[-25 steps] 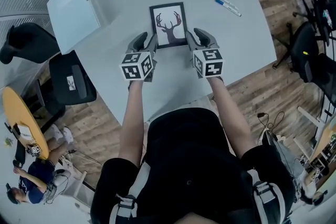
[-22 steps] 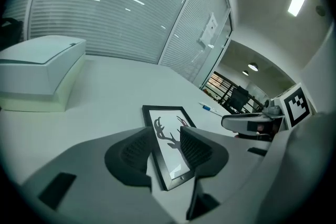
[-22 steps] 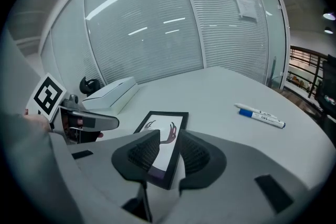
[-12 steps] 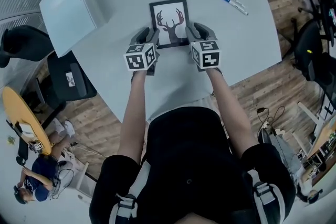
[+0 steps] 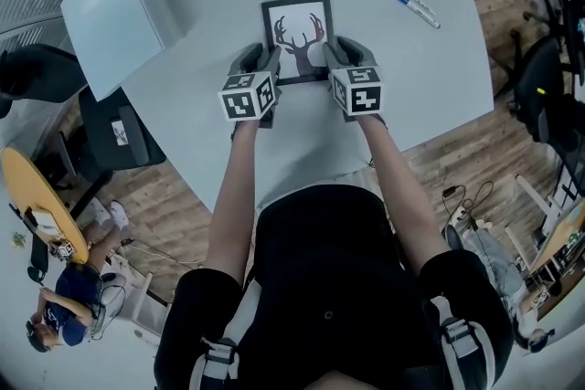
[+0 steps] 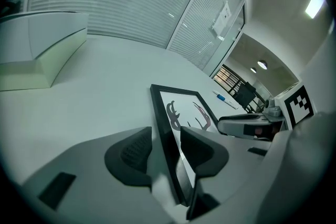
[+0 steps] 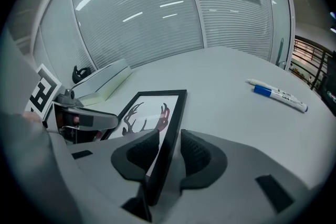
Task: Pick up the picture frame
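Observation:
A black picture frame (image 5: pixel 297 36) with a deer-antler print lies flat on the pale table (image 5: pixel 384 78). My left gripper (image 5: pixel 260 59) sits at its left edge and my right gripper (image 5: pixel 343 52) at its right edge, both near the frame's near corners. In the left gripper view the frame's left rail (image 6: pixel 181 110) runs between the jaws of the left gripper (image 6: pixel 167 139), with a gap at the pads. In the right gripper view the right rail (image 7: pixel 152 113) stands between the jaws of the right gripper (image 7: pixel 169 141), also unpressed. Both are open.
A flat white box (image 5: pixel 114 14) lies at the table's back left. Two pens (image 5: pixel 416 5) lie at the back right. A dark chair (image 5: pixel 119 137) stands by the table's left edge, and a seated person (image 5: pixel 64 306) is on the floor side, lower left.
Both grippers have come down and forward onto the frame; their jaws now straddle its left and right rails instead of hovering just short of it.

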`<act>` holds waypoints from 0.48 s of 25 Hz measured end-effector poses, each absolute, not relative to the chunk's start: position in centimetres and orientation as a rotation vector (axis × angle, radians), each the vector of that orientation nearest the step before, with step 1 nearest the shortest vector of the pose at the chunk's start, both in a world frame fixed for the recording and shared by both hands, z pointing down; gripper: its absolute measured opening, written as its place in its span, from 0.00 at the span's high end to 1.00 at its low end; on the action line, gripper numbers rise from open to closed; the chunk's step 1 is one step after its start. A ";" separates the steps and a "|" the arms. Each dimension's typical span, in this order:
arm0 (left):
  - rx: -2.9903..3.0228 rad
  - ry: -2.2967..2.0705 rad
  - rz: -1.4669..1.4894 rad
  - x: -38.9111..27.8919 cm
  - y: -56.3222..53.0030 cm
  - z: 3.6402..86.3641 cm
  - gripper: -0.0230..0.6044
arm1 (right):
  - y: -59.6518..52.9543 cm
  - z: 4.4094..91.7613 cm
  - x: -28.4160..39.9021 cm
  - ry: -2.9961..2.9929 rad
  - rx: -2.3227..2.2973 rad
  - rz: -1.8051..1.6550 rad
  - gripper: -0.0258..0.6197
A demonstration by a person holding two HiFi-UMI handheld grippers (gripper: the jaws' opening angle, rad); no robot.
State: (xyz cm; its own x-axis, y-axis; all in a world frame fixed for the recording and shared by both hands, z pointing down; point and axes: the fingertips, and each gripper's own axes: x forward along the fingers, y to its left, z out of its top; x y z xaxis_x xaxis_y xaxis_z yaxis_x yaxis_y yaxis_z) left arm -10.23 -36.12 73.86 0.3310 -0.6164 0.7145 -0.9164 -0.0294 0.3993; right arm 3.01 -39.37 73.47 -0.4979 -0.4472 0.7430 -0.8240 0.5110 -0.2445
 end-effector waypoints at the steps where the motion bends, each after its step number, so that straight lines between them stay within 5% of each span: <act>1: 1.738 -1.384 0.444 -10.3 -36.1 73.9 0.70 | -39.3 73.6 2.9 -2.137 1.034 0.798 0.74; 12: 1.740 -1.430 0.504 -10.7 -36.2 74.1 0.72 | -39.1 74.0 2.5 -2.135 1.037 0.807 0.77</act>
State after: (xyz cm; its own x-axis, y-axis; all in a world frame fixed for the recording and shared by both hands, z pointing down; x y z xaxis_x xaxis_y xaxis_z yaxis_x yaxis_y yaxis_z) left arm -10.69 -36.16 74.14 0.2782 -0.6196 0.7340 -0.9429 -0.0306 0.3316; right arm 2.52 -39.06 74.01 -0.4967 -0.4449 0.7452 -0.8267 0.5041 -0.2501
